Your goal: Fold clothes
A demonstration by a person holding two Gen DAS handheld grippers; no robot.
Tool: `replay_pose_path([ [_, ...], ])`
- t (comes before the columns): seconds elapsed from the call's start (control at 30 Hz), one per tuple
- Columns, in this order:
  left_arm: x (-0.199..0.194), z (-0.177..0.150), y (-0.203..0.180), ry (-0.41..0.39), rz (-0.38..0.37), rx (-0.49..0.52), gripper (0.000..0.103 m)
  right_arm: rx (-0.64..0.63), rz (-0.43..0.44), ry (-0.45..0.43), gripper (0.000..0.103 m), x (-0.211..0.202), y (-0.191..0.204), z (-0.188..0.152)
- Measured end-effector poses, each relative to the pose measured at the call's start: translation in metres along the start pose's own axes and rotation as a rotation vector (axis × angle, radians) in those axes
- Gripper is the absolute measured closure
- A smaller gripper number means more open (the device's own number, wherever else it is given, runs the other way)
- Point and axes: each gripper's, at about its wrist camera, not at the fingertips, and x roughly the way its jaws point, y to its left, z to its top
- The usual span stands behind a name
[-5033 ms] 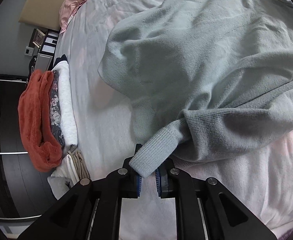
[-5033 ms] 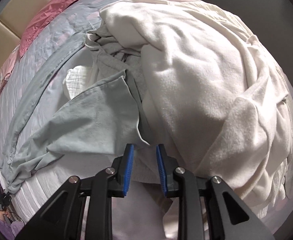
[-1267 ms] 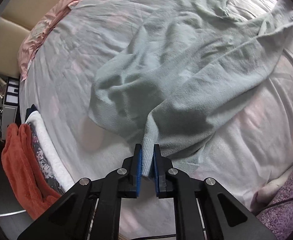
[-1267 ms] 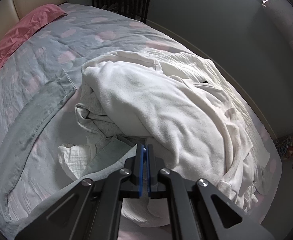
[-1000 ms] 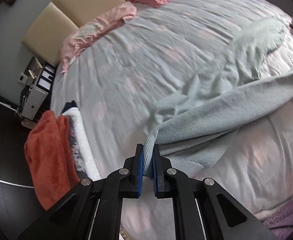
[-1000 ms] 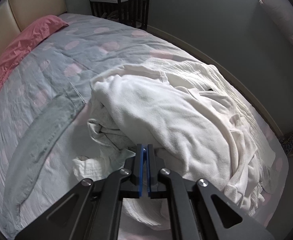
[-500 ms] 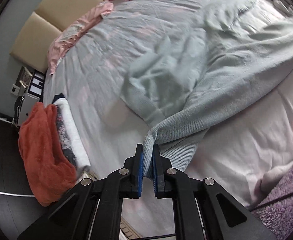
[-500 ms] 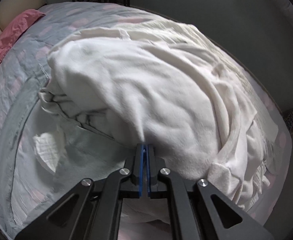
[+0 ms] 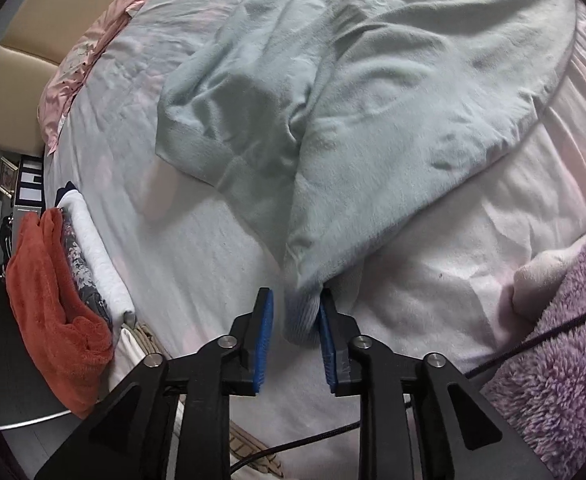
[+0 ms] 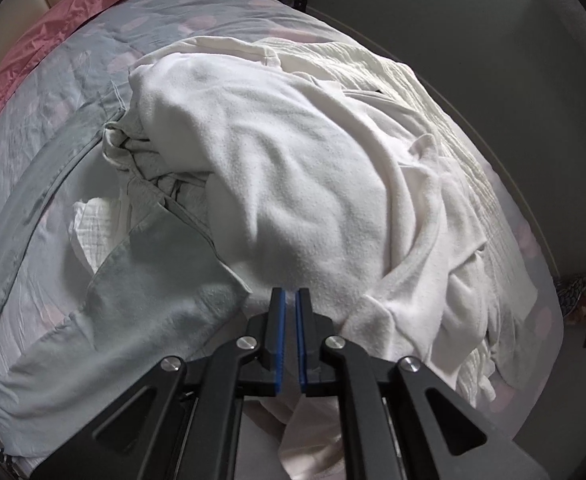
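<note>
A pale green knitted sweater point(image 9: 373, 92) lies spread on the bed. Its ribbed sleeve cuff point(image 9: 303, 318) rests between the open jaws of my left gripper point(image 9: 293, 320), loose, touching the right pad. In the right wrist view a part of the same green sweater point(image 10: 141, 308) lies left of my right gripper point(image 10: 291, 316). Its jaws stand slightly apart with nothing between them, just in front of a pile of white clothes point(image 10: 313, 168).
A stack of folded clothes with an orange towel point(image 9: 49, 300) sits at the bed's left edge. A purple fluffy blanket point(image 9: 565, 340) and a black cable lie at the right. Pink pillows point(image 10: 49, 36) lie at the headboard. A grey wall borders the bed's far side.
My left gripper has opened and let go of the sleeve cuff, and the sweater now lies flat on the bed. My right gripper has parted slightly and released the green fabric.
</note>
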Motion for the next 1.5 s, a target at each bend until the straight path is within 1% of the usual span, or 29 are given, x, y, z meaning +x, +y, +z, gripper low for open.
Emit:
replay_pose_path([
  [0.1,0.002,-0.011,0.000,0.037,0.004,0.003,0.077,-0.034,0.002,-0.003,0.097,-0.009,-0.001,-0.007],
  [0.17,-0.001,-0.017,0.006,0.043,-0.008,-0.029,0.077,-0.050,0.004,-0.009,0.097,-0.014,0.000,-0.011],
  [0.27,-0.015,-0.024,0.017,0.016,-0.028,-0.091,0.077,-0.063,0.028,-0.025,0.097,-0.024,0.005,-0.015],
  [0.37,-0.033,-0.027,0.030,-0.025,-0.022,-0.153,0.076,-0.086,0.069,-0.050,0.097,-0.036,0.017,-0.017],
  [0.47,-0.050,-0.025,0.043,-0.074,-0.008,-0.232,0.076,-0.125,0.113,-0.083,0.097,-0.054,0.038,-0.025],
  [0.67,-0.074,-0.008,0.067,-0.167,-0.003,-0.375,0.076,-0.228,0.208,-0.152,0.097,-0.093,0.088,-0.038],
  [0.73,-0.082,-0.002,0.075,-0.199,-0.002,-0.423,0.073,-0.250,0.239,-0.171,0.097,-0.105,0.105,-0.041],
  [0.8,-0.085,0.006,0.082,-0.220,0.006,-0.472,0.063,-0.266,0.298,-0.183,0.097,-0.115,0.122,-0.044],
  [0.9,-0.078,0.017,0.090,-0.221,0.017,-0.513,0.063,-0.282,0.383,-0.205,0.097,-0.128,0.153,-0.049],
  [1.23,-0.048,0.054,0.114,-0.215,0.047,-0.632,0.063,-0.386,0.611,-0.286,0.097,-0.111,0.301,-0.110],
  [1.33,-0.030,0.064,0.124,-0.203,0.041,-0.662,0.061,-0.382,0.653,-0.240,0.097,-0.080,0.341,-0.132],
  [1.4,-0.016,0.070,0.131,-0.194,0.035,-0.681,0.050,-0.377,0.660,-0.223,0.097,-0.058,0.361,-0.144],
  [1.5,0.005,0.080,0.142,-0.182,0.020,-0.711,0.049,-0.372,0.671,-0.187,0.097,-0.027,0.377,-0.159],
])
